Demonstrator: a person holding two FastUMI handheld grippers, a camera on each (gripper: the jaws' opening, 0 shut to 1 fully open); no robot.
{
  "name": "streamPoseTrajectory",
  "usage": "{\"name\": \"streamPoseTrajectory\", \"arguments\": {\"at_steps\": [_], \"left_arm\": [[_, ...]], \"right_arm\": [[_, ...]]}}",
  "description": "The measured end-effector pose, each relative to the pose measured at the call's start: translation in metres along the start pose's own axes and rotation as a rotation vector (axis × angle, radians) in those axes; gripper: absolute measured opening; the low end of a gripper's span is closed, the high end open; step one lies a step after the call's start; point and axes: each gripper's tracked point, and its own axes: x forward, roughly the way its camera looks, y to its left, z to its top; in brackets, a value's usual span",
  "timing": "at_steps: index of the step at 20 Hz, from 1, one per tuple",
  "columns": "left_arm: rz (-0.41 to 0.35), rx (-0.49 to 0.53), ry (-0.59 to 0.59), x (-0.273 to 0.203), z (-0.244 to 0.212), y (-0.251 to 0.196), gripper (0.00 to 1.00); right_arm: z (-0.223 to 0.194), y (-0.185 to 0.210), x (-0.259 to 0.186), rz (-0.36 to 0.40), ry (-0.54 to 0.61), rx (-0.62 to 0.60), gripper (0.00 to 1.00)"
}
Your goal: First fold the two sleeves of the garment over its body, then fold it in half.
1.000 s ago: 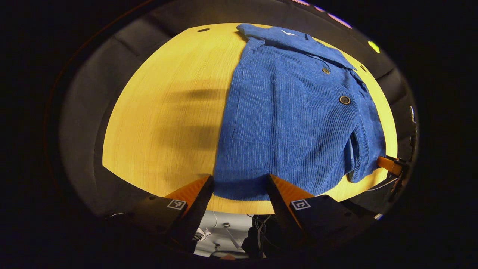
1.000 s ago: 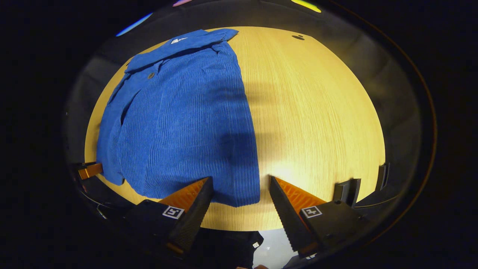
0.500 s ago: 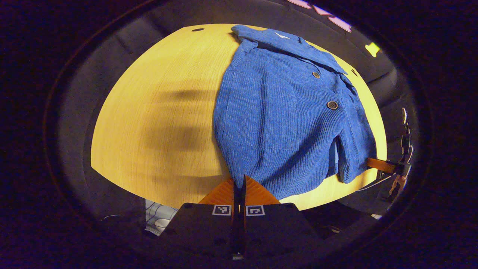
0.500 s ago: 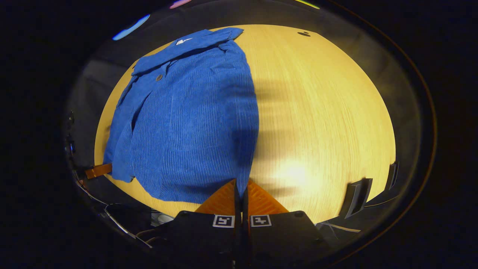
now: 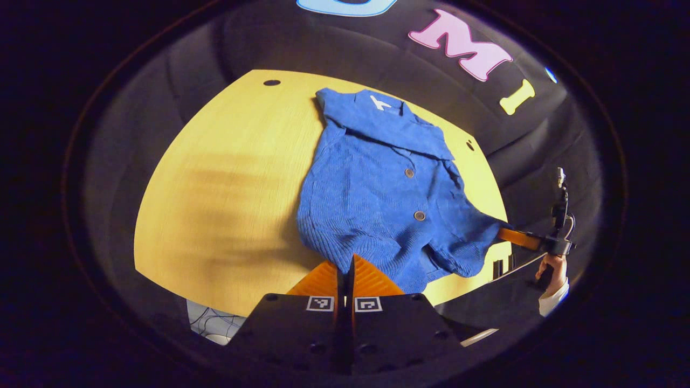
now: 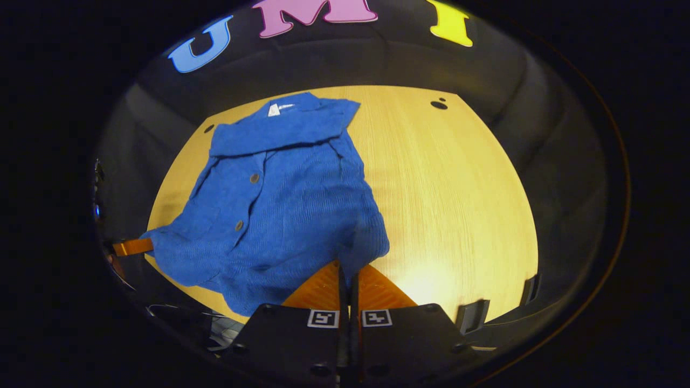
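A blue corduroy jacket (image 5: 377,188) lies buttons-up on the yellow wooden table (image 5: 215,188), with its collar at the far end. My left gripper (image 5: 345,258) is shut on one near corner of the hem. My right gripper (image 6: 347,265) is shut on the other near corner of the jacket (image 6: 285,194). The hem hangs lifted and bunched between the two grippers, while the collar end rests on the table (image 6: 458,188). In the left gripper view the right gripper (image 5: 512,235) holds the hem at the right, with a hand (image 5: 551,269) behind it. In the right gripper view the left gripper (image 6: 135,247) shows at the left edge.
Small round holes mark the far table corners (image 5: 271,82) (image 6: 438,104). Black brackets (image 6: 471,315) stick up at the near right table edge. Bare tabletop spreads to the left of the jacket in the left gripper view and to its right in the right gripper view. Cables lie on the floor (image 5: 207,323) below.
Both grippers went from open at the hem to shut on its corners. They then rose and drew back, so the hem lifted and bunched and the jacket looks smaller.
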Motion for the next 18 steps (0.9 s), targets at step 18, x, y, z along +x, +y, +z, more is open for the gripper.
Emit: {"name": "streamPoseTrajectory", "arguments": {"at_steps": [18], "left_arm": [[0.198, 0.195, -0.257, 0.045, 0.304, -0.009, 0.0]], "right_arm": [[0.331, 0.033, 0.06, -0.051, -0.324, -0.21, 0.01]]}}
